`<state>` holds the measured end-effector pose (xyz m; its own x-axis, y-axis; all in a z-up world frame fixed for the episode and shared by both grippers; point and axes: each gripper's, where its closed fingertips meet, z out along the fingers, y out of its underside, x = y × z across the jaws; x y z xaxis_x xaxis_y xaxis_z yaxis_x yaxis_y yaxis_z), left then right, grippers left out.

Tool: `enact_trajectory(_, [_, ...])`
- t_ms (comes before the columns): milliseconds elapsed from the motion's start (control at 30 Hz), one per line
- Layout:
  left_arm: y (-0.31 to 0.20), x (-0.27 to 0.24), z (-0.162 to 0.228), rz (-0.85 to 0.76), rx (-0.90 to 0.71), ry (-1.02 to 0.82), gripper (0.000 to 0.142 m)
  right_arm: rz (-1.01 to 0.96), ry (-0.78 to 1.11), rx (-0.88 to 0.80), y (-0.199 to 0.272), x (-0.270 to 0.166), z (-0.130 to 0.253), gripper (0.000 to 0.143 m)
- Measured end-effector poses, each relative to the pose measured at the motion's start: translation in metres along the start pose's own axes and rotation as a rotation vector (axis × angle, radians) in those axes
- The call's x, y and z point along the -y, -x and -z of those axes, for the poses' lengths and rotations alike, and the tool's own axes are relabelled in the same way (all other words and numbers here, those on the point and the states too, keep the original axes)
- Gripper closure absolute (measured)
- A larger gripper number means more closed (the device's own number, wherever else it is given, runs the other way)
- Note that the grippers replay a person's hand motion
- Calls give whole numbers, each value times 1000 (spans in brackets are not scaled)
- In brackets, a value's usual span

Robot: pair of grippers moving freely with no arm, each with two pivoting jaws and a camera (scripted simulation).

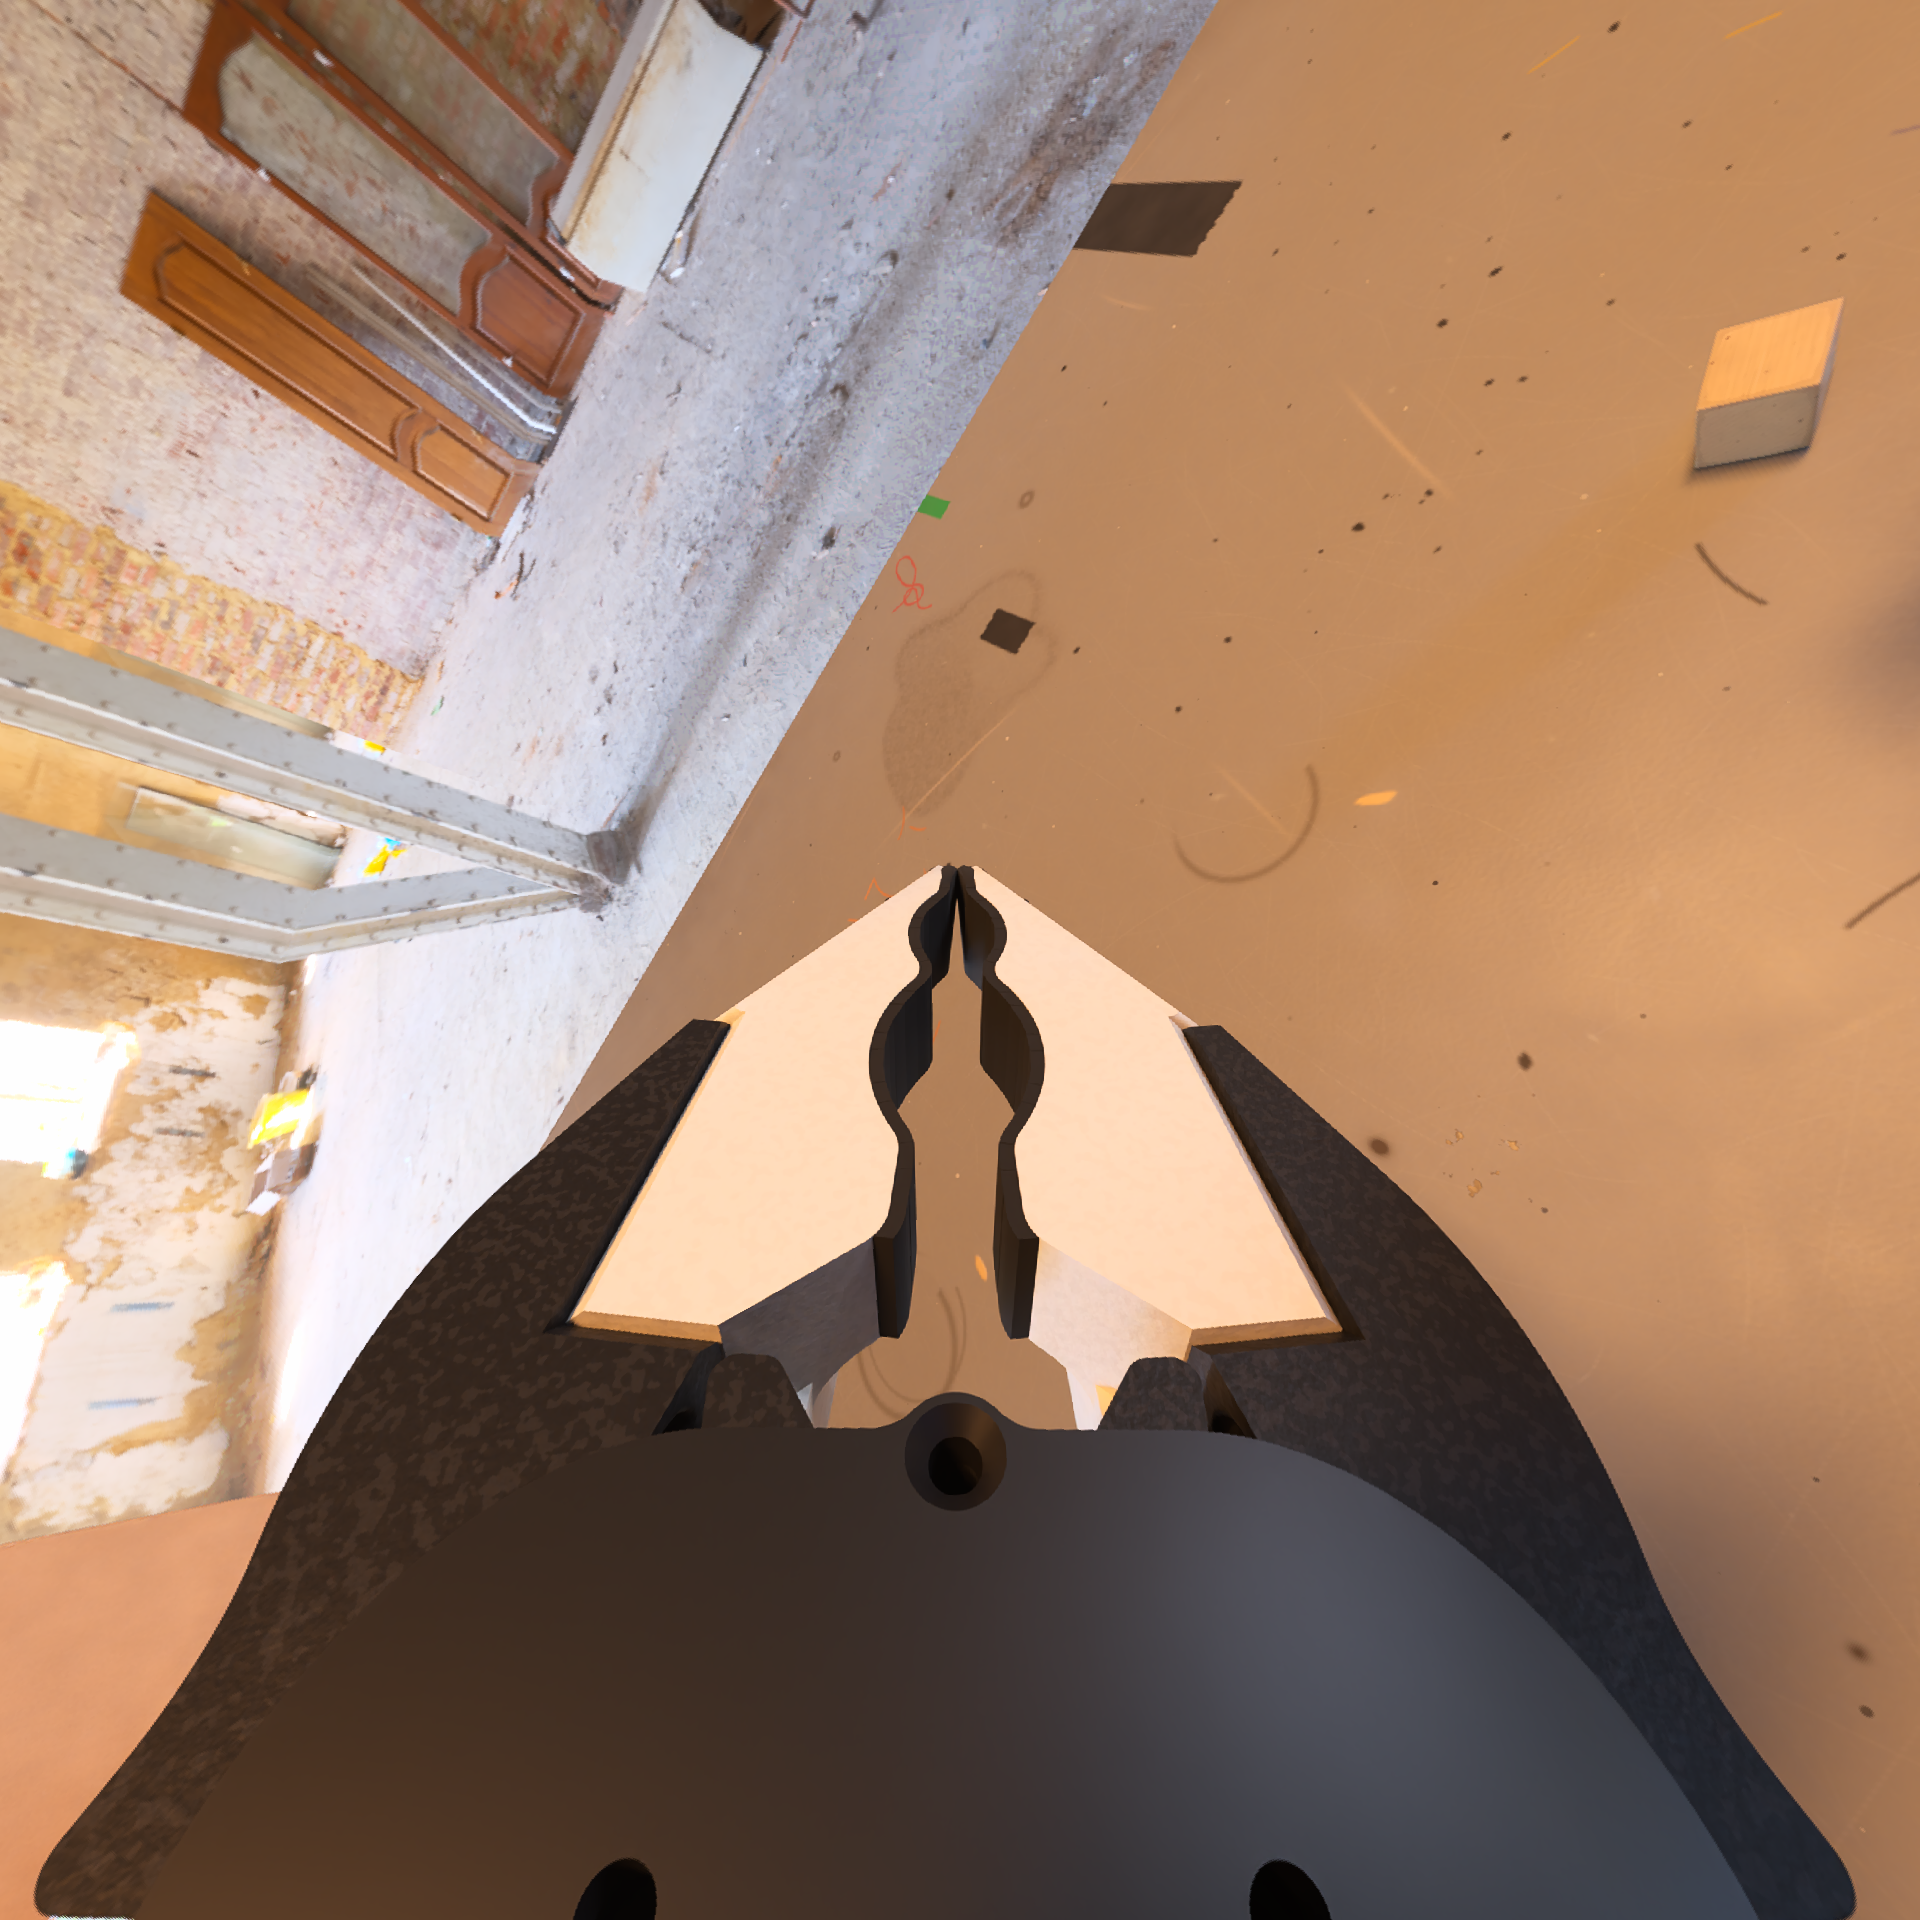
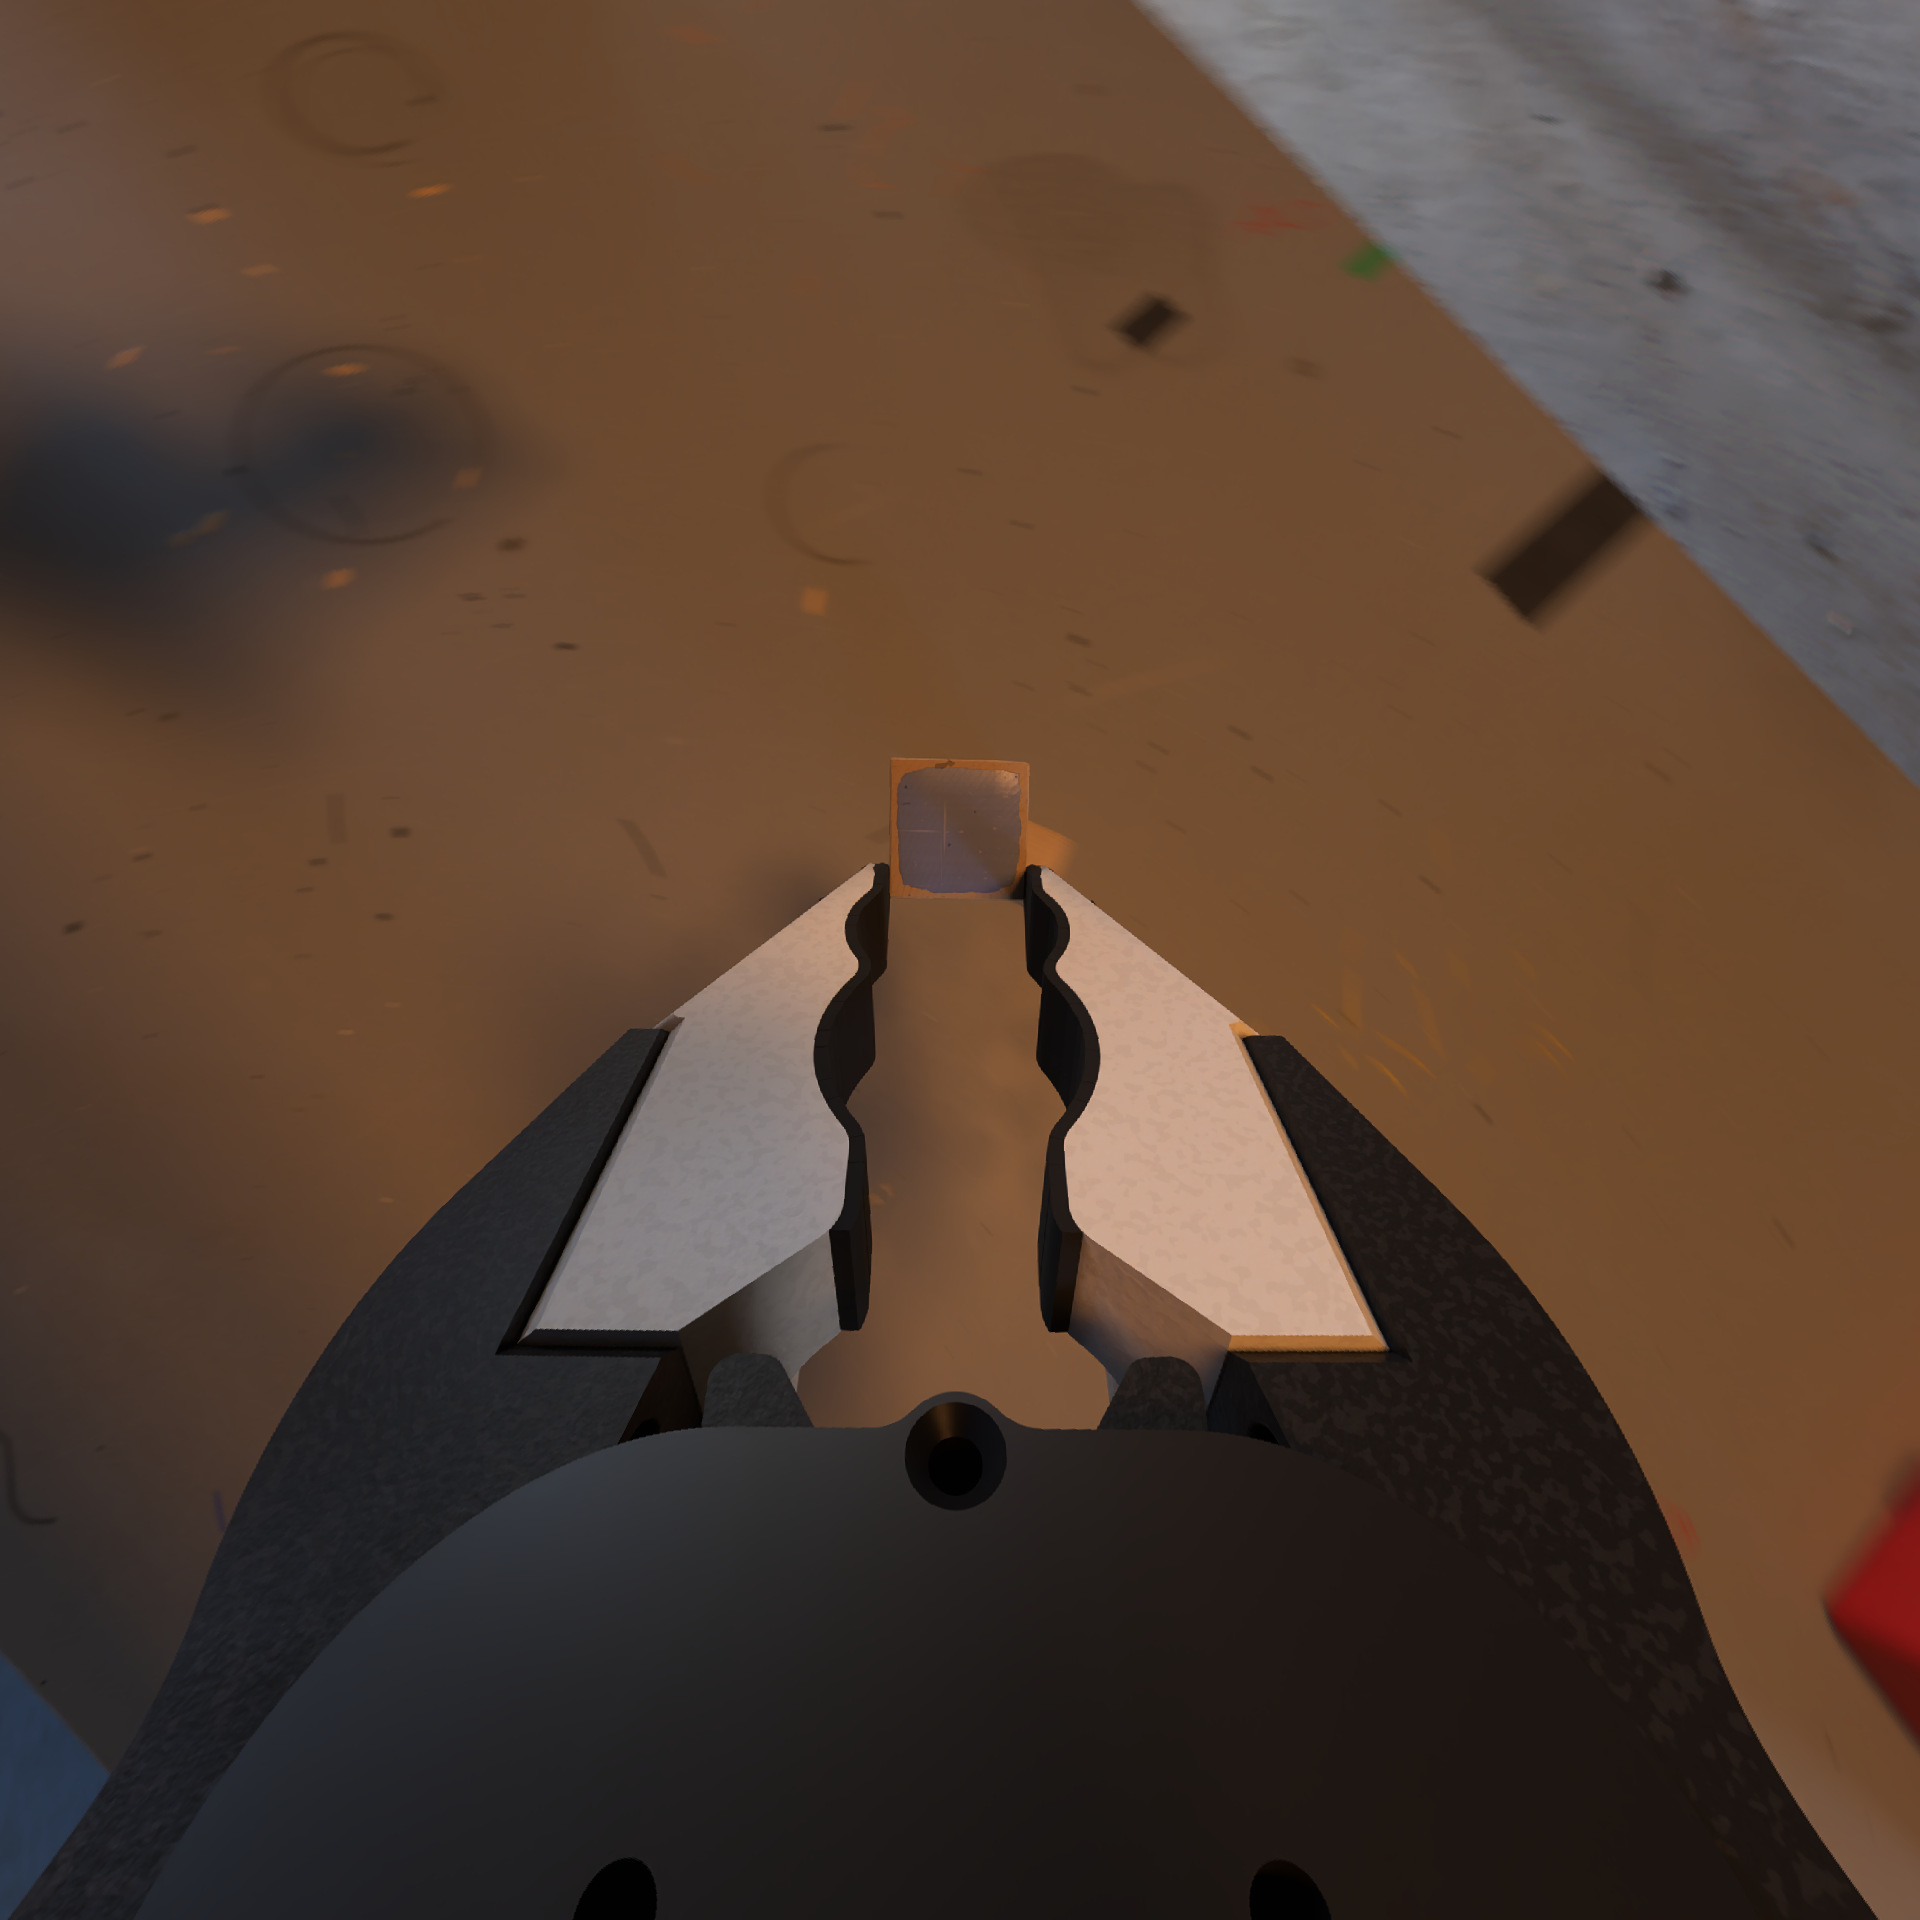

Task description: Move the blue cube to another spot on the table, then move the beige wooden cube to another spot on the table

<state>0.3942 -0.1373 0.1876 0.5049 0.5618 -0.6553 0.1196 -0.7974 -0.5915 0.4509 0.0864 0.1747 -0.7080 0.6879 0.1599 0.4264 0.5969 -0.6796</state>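
My right gripper (image 2: pixel 956 883) is shut on the beige wooden cube (image 2: pixel 958 829), pinching it between its fingertips above the brown table (image 2: pixel 520 935). The cube's near face looks grey with orange edges. A blue shape, likely the blue cube (image 2: pixel 36 1766), is cut off at the bottom left corner of the right wrist view. My left gripper (image 1: pixel 956 873) is shut and empty, over the table (image 1: pixel 1455 1039) near its edge. A beige wooden cube (image 1: pixel 1766 379) shows far off at the upper right of the left wrist view, with no gripper visible around it.
A red block (image 2: pixel 1881 1621) is at the right edge of the right wrist view. The table edge runs diagonally, with concrete floor (image 1: pixel 727 416) beyond it. Flat dark patches (image 1: pixel 1158 218) (image 2: pixel 1558 556) lie near that edge.
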Motion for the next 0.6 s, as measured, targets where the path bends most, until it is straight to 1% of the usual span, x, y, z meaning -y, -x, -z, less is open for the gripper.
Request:
enact_trajectory(67, [-2, 0, -1, -6, -4, 2, 142, -104, 3, -104, -42, -23, 27, 117])
enact_trajectory(133, [-5, 1, -1, -15, -9, 7, 142, -250, 60, -172, -80, -61, 38, 117])
enact_trajectory(233, [-7, 0, -2, -24, -11, 12, 142, -465, 268, -153, -113, -137, 29, 117])
enact_trajectory(300, [-8, 0, -2, -25, -14, 15, 142, -558, 404, -128, -124, -183, 16, 117])
enact_trajectory(333, [-8, 0, -2, -24, -15, 16, 142, -590, 443, -104, -125, -199, 10, 117])
enact_trajectory(433, [-6, -1, -1, -18, -13, 14, 142, -625, 523, -40, -123, -228, -2, 117])
enact_trajectory(600, [-6, -2, -3, -18, -17, 20, 142, -575, 580, -72, -126, -239, -7, 117])
